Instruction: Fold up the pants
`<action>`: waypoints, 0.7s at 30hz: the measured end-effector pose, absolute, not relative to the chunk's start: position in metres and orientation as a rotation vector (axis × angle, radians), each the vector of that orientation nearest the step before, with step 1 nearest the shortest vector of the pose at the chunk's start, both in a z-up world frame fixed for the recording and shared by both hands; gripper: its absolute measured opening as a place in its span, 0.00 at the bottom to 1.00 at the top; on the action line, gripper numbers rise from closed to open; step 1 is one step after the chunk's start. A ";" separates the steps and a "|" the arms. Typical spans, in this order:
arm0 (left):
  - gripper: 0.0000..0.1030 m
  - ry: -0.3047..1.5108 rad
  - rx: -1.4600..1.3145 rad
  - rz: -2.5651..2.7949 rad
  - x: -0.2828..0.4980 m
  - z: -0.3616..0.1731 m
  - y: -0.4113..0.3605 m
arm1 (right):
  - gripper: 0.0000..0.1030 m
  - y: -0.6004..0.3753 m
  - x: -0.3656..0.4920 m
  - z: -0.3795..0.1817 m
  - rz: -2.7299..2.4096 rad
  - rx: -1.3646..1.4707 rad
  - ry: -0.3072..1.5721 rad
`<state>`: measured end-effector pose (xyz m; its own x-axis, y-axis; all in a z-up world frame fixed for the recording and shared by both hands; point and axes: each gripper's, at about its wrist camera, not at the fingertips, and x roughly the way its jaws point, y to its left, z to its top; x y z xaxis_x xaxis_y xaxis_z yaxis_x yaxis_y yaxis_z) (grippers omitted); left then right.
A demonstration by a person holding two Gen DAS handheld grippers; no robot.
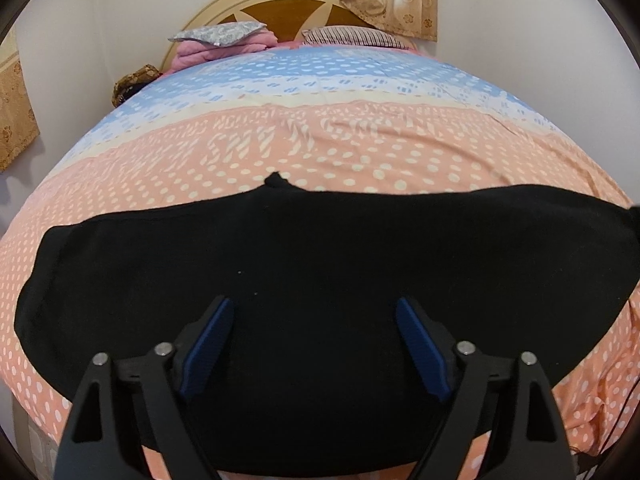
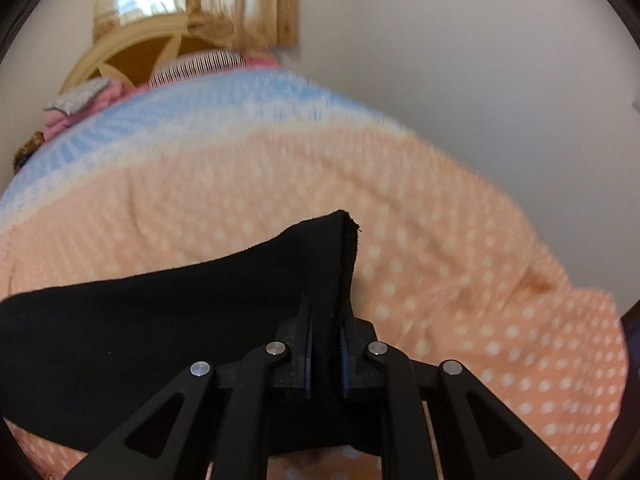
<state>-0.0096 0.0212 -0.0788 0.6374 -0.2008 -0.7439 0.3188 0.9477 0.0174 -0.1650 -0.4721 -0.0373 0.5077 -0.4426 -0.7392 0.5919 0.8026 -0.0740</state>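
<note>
two tools over a dotted bedsheet (image 1: pixel 360 148): left tool (image 1: pixel 314 308) spread, right tool (image 2: pixel 326 312) pinching black pants (image 1: pixel 320 248).

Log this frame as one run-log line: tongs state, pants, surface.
left tongs: open, over pants | right tongs: shut on pants edge, lifted | pants: black, spread on bedspread | fold: underway

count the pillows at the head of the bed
2: a grey patterned pillow on the folded pink bedding at the left, and a striped pillow to its right before the headboard. More may be hidden.
</note>
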 end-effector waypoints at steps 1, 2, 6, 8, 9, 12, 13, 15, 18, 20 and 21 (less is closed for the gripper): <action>0.85 0.835 0.146 -0.304 -0.009 -0.079 0.023 | 0.10 -0.476 -0.161 -0.045 -0.618 0.217 0.869; 0.85 0.840 0.144 -0.312 -0.009 -0.078 0.025 | 0.11 -0.481 -0.159 -0.045 -0.609 0.239 0.875; 0.85 0.784 0.163 -0.278 -0.005 -0.056 0.044 | 0.40 -0.486 -0.163 -0.040 -0.658 0.200 0.933; 0.85 0.757 0.137 -0.263 0.000 -0.046 0.060 | 0.53 -0.492 -0.170 -0.033 -0.704 0.208 0.944; 0.85 0.749 0.117 -0.242 0.004 -0.042 0.071 | 0.53 -0.490 -0.174 -0.028 -0.729 0.213 0.912; 0.86 0.751 0.102 -0.186 0.012 -0.044 0.088 | 0.53 -0.467 -0.188 0.014 -0.965 0.083 0.703; 0.86 0.757 0.110 -0.166 0.014 -0.048 0.092 | 0.53 -0.452 -0.189 0.024 -0.965 0.055 0.646; 0.86 0.774 0.116 -0.150 0.014 -0.059 0.096 | 0.53 -0.419 -0.179 0.041 -0.775 0.057 0.566; 0.86 0.801 0.114 -0.161 0.014 -0.075 0.093 | 0.50 -0.346 -0.130 0.042 -0.288 0.065 0.616; 0.87 0.826 0.119 -0.146 0.017 -0.090 0.089 | 0.32 -0.294 -0.096 0.034 -0.069 0.023 0.656; 0.89 0.803 0.105 -0.139 0.014 -0.091 0.091 | 0.27 -0.272 -0.081 0.029 0.014 0.011 0.681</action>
